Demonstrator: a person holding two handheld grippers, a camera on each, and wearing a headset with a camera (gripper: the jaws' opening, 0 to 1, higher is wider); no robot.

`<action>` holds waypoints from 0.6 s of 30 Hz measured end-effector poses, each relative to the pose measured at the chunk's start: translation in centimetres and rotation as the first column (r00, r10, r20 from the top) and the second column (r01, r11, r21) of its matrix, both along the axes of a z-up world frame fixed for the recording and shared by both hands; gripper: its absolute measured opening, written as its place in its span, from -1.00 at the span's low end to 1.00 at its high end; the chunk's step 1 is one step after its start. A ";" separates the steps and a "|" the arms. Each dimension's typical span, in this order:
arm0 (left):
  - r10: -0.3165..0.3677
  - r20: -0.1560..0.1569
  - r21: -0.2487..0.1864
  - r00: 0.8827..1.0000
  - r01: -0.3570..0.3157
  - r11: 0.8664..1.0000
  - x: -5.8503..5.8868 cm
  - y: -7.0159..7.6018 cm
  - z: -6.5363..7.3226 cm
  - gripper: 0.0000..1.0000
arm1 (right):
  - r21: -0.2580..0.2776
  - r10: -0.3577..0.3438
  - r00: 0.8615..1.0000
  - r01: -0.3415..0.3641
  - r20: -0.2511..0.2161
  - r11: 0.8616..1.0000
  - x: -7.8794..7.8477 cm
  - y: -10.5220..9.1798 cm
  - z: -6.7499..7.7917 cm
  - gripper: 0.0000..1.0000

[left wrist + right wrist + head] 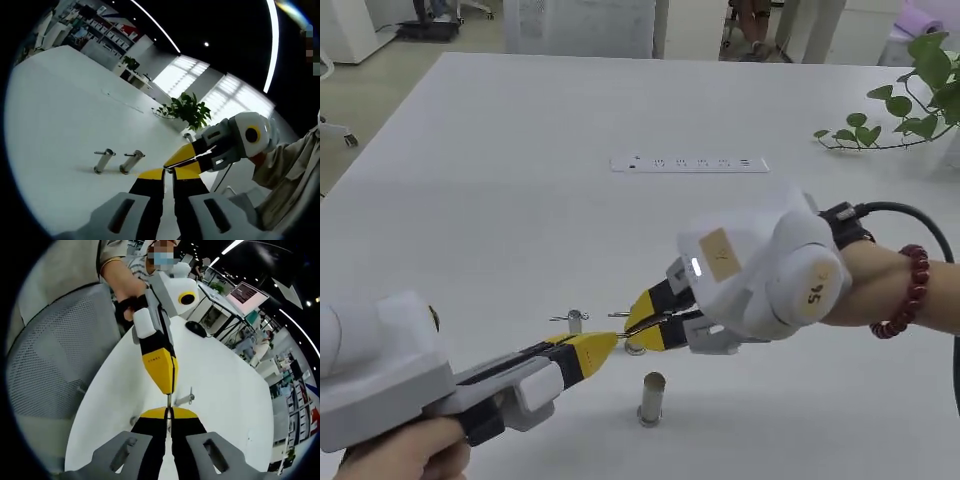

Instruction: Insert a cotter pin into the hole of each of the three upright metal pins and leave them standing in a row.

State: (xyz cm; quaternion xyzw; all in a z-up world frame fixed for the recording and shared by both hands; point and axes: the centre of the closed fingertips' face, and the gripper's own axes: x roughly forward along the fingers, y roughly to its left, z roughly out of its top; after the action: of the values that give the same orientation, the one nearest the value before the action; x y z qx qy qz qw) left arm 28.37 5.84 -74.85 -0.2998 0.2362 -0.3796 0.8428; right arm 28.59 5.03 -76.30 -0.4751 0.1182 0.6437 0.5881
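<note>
Right tool (169,413) has its jaws pressed together, pinching a thin cotter pin (169,401) by one end, just above the bench (520,180). Left tool (614,344) sits nose to nose with it, jaws drawn tight too, tip touching that same cotter pin; whether it grips it, can't tell. Right behind the two tips stands the middle metal pin (635,347), half hidden. Beside it, the left metal pin (575,321) is upright. Each carries a fitted clip (135,154) across its top. Nearer the person, the near metal pin (652,397) stands bare. Farther back lie a power strip (688,163) and a leafy plant (910,95).
</note>
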 end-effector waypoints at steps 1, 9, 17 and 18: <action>0.000 0.000 -0.001 1.000 0.000 1.000 0.0 0.0 0.0 -0.93 | 0.000 0.001 1.000 -0.001 0.000 1.000 0.0 0.0 0.0 -0.95; 0.005 -0.020 -0.003 1.000 -0.005 1.000 -0.2 0.1 -0.1 -0.96 | -0.006 0.005 1.000 -0.005 0.006 1.000 -0.2 0.1 0.0 -0.95; 0.010 -0.034 0.019 0.999 -0.009 1.000 -0.2 0.2 -0.4 -0.98 | -0.019 0.005 1.000 -0.005 0.008 1.000 -0.2 0.2 -0.2 -0.95; 0.011 -0.031 0.024 0.999 -0.011 1.000 -0.2 0.3 -0.4 -0.98 | -0.019 0.004 1.000 -0.004 0.009 1.000 -0.2 0.2 -0.2 -0.95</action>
State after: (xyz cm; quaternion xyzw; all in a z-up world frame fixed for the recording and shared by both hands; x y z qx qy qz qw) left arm 28.18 6.10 -75.22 -0.2968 0.2521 -0.3675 0.8446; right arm 28.37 5.19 -76.49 -0.4838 0.1209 0.6416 0.5828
